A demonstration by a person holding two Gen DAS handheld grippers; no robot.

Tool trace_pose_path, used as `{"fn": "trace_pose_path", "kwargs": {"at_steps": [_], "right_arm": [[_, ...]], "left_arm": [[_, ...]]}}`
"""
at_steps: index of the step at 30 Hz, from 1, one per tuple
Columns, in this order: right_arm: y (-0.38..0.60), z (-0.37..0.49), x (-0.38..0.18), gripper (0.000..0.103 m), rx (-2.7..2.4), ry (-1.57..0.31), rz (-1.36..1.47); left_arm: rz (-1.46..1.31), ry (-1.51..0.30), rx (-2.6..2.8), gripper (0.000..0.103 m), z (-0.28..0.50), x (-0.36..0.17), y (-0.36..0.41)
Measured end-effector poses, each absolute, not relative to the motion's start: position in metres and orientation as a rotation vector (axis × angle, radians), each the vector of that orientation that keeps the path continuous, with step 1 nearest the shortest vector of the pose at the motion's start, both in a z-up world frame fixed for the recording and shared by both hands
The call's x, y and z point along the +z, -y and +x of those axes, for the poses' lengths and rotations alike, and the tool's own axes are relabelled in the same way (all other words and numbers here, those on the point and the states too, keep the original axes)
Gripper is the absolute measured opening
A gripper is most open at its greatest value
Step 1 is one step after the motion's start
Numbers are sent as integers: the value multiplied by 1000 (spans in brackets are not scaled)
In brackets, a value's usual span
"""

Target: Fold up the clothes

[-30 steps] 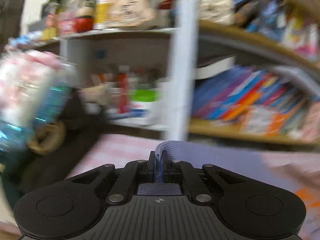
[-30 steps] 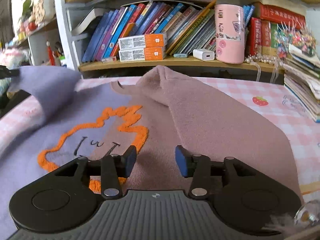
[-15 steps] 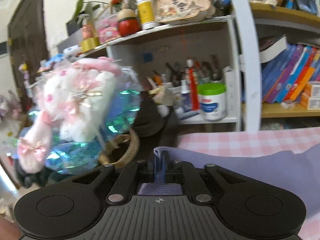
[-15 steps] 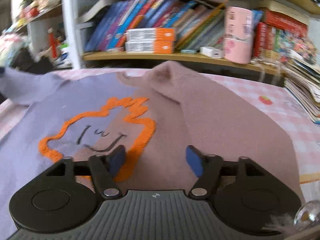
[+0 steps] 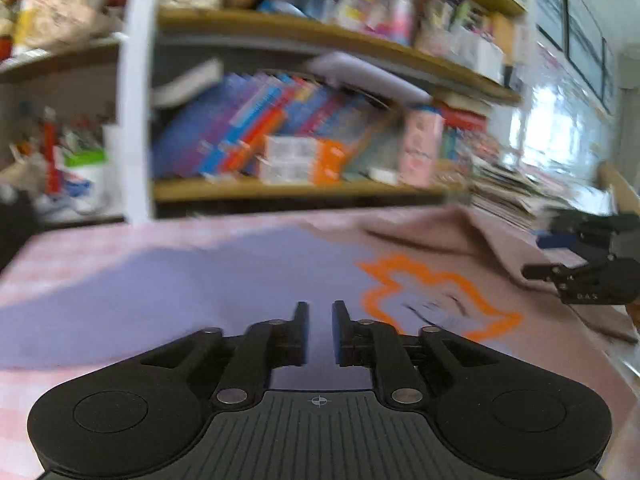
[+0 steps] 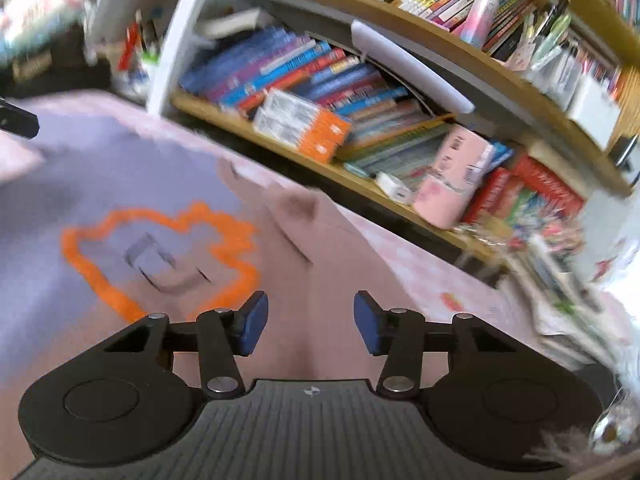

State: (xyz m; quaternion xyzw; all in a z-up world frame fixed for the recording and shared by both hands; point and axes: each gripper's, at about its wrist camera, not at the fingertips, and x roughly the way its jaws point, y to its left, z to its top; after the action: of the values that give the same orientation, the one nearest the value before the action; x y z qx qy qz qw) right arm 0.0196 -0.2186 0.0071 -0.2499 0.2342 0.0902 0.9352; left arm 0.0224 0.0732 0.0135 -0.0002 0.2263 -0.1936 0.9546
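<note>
A sweatshirt lies spread on the pink checked table, its left half lilac [image 5: 192, 280] and its right half dusty pink [image 6: 344, 264], with an orange outlined motif [image 5: 432, 300] [image 6: 160, 248] in the middle. My left gripper [image 5: 319, 308] hovers over the lilac half; its jaws are opening and nothing is between them. My right gripper [image 6: 310, 304] hangs tilted over the pink half, jaws closing with only air between the blue pads [image 6: 252, 320]. The right gripper [image 5: 534, 256] also shows at the right edge of the left wrist view.
A bookshelf [image 5: 280, 192] packed with books runs along the table's far side, with a white post [image 5: 136, 120] and a pink cup [image 6: 452, 188]. A stack of magazines [image 5: 508, 200] sits at the right. The checked tablecloth [image 5: 80, 240] shows at the left.
My left gripper has let go of the lilac cloth edge it was pinching and swung right and down over the sweatshirt. My right gripper has rolled, tilting its view, and moved slightly.
</note>
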Motion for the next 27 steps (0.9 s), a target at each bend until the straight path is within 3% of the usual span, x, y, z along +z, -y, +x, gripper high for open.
{"fn": "trace_pose_path", "kwargs": {"at_steps": [2, 8, 14, 17, 19, 21, 27], "right_arm": [[223, 7, 0, 45, 171, -516, -572], [249, -41, -12, 45, 116, -612, -611], [254, -35, -16, 44, 91, -625, -565], [250, -20, -21, 35, 90, -641, -566], [251, -10, -24, 15, 74, -667, -583], [261, 0, -16, 4, 36, -643, -610], [307, 68, 18, 4, -147, -551, -688]], "left_arm": [[20, -479, -408, 34, 23, 6, -62], [60, -516, -406, 38, 21, -2, -54], [27, -570, -340, 43, 23, -6, -59], [19, -587, -315, 43, 22, -7, -62], [15, -590, -311, 43, 22, -7, -63], [7, -596, -315, 43, 23, -8, -64], [-15, -608, -329, 43, 25, -9, -67]]}}
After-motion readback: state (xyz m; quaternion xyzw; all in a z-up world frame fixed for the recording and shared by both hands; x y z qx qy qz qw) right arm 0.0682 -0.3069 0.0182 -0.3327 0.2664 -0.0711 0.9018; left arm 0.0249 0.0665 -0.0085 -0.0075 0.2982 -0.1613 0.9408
